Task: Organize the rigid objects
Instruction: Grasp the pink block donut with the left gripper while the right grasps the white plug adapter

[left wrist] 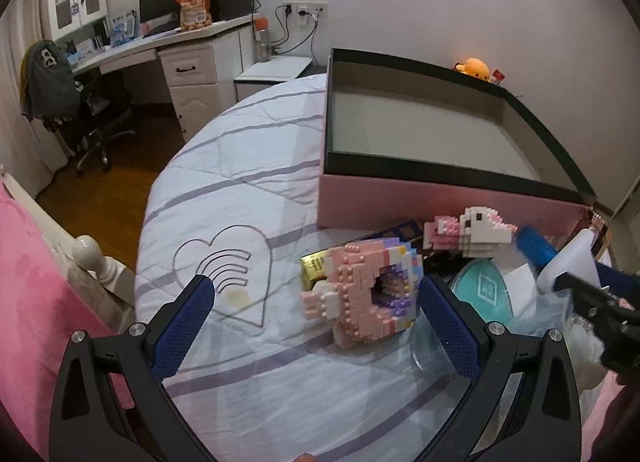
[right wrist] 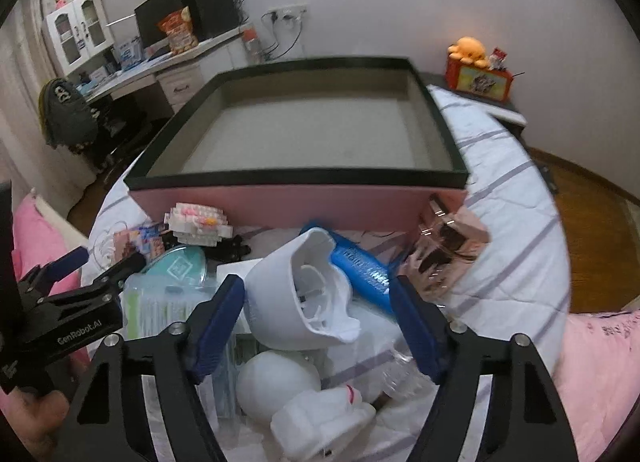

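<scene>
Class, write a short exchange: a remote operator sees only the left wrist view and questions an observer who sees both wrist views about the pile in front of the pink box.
Operator: My view clips the right gripper at the edge. What lies between its fingers?
Observer: A white cup-shaped plastic piece, lying on its side with its hollow showing. The jaws stand open on either side of it, not pressing on it.
Operator: Is anything in the pile nearer that camera than the piece?
Observer: Yes, a white ball sits just below it in the right wrist view. Your view does not show it.
</scene>
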### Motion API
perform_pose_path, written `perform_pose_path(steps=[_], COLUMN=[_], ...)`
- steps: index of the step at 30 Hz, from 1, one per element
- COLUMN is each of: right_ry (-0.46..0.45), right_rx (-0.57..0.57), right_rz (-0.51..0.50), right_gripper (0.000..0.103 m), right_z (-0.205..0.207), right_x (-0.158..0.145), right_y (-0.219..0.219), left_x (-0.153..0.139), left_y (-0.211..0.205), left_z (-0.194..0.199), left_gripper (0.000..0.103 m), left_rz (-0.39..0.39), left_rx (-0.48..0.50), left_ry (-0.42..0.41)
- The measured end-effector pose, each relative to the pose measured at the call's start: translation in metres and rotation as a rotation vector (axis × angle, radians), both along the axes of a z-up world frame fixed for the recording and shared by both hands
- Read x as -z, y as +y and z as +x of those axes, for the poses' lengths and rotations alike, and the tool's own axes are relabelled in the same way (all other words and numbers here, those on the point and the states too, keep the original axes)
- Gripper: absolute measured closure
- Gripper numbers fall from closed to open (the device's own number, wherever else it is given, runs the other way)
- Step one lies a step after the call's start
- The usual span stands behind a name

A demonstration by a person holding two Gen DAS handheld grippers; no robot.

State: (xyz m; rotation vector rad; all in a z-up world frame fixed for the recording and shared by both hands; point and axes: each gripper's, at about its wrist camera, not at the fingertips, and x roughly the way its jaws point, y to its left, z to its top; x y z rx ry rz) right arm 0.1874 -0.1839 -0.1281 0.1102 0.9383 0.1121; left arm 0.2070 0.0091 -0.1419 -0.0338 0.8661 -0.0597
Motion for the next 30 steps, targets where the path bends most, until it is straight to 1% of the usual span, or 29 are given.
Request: perform_pose_path(steps=[2, 5, 6, 7, 10, 12, 15, 17, 19, 20, 21, 23, 25, 26, 27, 28, 29, 30], right_ry=[-0.001, 0.001, -0.002, 0.0, 0.001, 0.007, 0.022, 0.024, 0.024, 0.023, 0.023, 0.021, 0.02, 0.027, 0.032, 0.037, 0.034, 0.028], right_rx=[-0.014, -0.045, -0.054, -0.061, -0.071, -0.078, -0.075, -0.08, -0.094, -0.099, -0.101, -0.101, -0.101, -0.104, -0.108, -0.112, -0.114, -0.108], right_rz=[0.003, 0.004, 0.006, 0.012, 0.015, 0.025, 0.05, 0.053, 0.032, 0.029, 0.034, 0.042, 0.039, 0.025, 0.012, -0.013, -0.027, -0.024], right_gripper=[0.03, 0.037, 0.041, 0.043, 0.043, 0.043, 0.043, 0.043, 0.043, 0.043, 0.044, 0.044, 0.044, 0.044, 0.041, 0.04, 0.04, 0.04], right_z=[0.003, 0.006, 0.006, 0.007, 0.008, 0.009, 0.013, 0.013, 0.011, 0.008, 0.007, 0.005, 0.004, 0.005, 0.007, 0.008, 0.007, 0.007], right_x=[0.002, 0.004, 0.003, 0.003, 0.004, 0.005, 0.008, 0.009, 0.009, 0.009, 0.009, 0.009, 0.009, 0.01, 0.012, 0.013, 0.014, 0.013], right_y=[0.0, 0.002, 0.002, 0.003, 0.003, 0.001, -0.004, -0.004, -0.002, -0.002, -0.002, -0.004, -0.004, -0.002, -0.001, 0.003, 0.005, 0.005], left_x=[0.002, 0.005, 0.006, 0.008, 0.01, 0.009, 0.012, 0.014, 0.012, 0.012, 0.012, 0.013, 0.015, 0.016, 0.018, 0.019, 0.02, 0.019], left_y=[0.001, 0.004, 0.004, 0.005, 0.006, 0.003, 0.006, 0.008, 0.008, 0.009, 0.009, 0.008, 0.007, 0.007, 0.007, 0.009, 0.01, 0.012], left_z=[0.003, 0.004, 0.005, 0.007, 0.009, 0.009, 0.011, 0.011, 0.006, 0.003, -0.001, -0.005, -0.008, -0.009, -0.009, -0.009, -0.009, -0.007], left_gripper=[0.0, 0.0, 0.002, 0.007, 0.013, 0.014, 0.014, 0.022, 0.034, 0.035, 0.035, 0.028, 0.011, 0.009, 0.009, 0.009, 0.009, 0.013], left_rz=[-0.025, -0.054, -0.067, -0.078, -0.094, -0.092, -0.12, -0.101, -0.079, -0.076, -0.063, -0.027, 0.021, 0.035, 0.04, 0.033, 0.025, 0.016], left_rx=[0.006, 0.007, 0.01, 0.012, 0.015, 0.018, 0.009, 0.004, 0.024, 0.035, 0.044, 0.05, 0.037, 0.036, 0.042, 0.046, 0.045, 0.041], left_ry=[0.008, 0.023, 0.034, 0.045, 0.067, 0.064, 0.067, 0.07, 0.063, 0.062, 0.065, 0.069, 0.071, 0.066, 0.064, 0.061, 0.056, 0.051])
